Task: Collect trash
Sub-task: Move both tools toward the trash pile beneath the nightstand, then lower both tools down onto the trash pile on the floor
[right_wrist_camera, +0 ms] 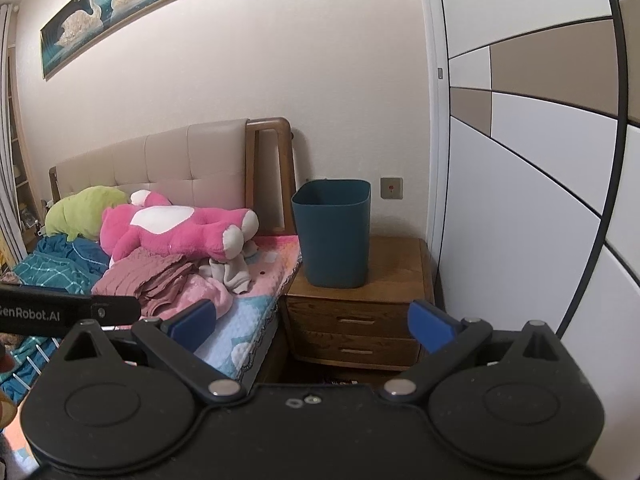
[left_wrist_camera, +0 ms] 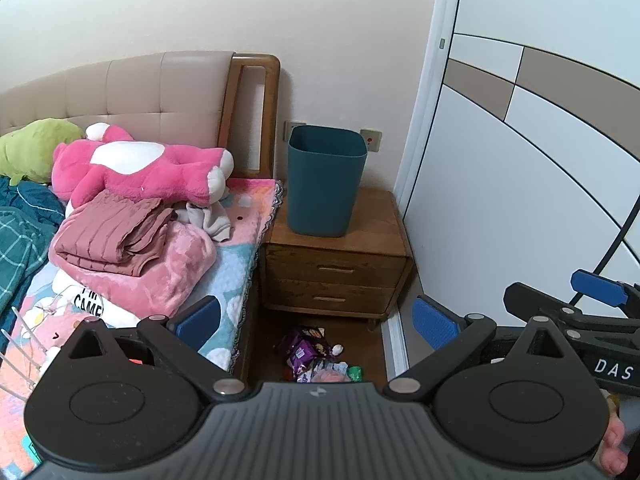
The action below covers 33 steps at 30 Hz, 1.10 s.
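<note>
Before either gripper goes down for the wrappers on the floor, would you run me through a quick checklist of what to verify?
1. Left gripper open and holding nothing: ok.
2. Right gripper open and holding nothing: ok.
3. Wrapper pile in view on the floor in front of the nightstand: ok in the left wrist view; barely visible in the right.
4. Teal bin upright on the nightstand, mouth open: ok.
5. Bin has room inside: cannot tell, its bottom is hidden.
6. Grippers apart from each other: ok.
</note>
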Motion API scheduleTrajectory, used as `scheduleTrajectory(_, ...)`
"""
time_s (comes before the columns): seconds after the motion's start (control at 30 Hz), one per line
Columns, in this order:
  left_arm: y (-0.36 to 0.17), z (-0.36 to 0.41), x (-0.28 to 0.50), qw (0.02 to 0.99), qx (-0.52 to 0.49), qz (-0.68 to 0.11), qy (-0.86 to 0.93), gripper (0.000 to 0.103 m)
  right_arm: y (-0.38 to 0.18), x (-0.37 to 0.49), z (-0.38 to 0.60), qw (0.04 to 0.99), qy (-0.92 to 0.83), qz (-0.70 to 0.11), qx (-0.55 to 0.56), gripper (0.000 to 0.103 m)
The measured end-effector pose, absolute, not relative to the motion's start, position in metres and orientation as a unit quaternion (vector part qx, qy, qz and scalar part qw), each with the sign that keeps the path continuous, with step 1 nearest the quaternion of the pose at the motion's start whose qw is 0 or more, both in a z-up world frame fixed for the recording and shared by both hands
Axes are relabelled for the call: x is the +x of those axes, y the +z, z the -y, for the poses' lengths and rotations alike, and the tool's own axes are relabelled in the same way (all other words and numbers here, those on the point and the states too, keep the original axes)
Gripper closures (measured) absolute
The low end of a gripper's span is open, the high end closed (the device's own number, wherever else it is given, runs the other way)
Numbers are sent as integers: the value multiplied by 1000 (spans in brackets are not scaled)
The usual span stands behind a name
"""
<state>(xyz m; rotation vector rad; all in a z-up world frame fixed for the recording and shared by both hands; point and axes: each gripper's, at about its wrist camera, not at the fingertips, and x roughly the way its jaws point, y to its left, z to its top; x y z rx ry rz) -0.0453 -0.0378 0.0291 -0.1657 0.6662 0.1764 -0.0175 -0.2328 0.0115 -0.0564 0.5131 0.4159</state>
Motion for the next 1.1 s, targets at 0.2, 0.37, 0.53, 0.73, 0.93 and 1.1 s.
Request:
scheduleTrajectory(0.2,33,38,-40,941,-83,-314,90,0,16,-3,232,945,215,-247,-22,0)
scheduleTrajectory(0.37,31,33,-22,942,-88,-310,88,0,18,8,227,944,227,-240,-23,1)
scheduleTrajectory(0.53,19,13,11,940,-99,-317,80,0,10,29,221,943,228,-241,-23,1)
scheduleTrajectory(0.73,-17,-30,92,927,-109,-351,69,0,-18,89,215,946,188,-265,-21,0)
scheduleTrajectory(0.93,-82,-61,192,902,-87,-422,32,0,-74,160,203,928,156,-337,-26,3)
scheduleTrajectory(1.1,-177,-52,259,870,-53,-489,-6,0,-141,207,195,913,123,-387,-41,9)
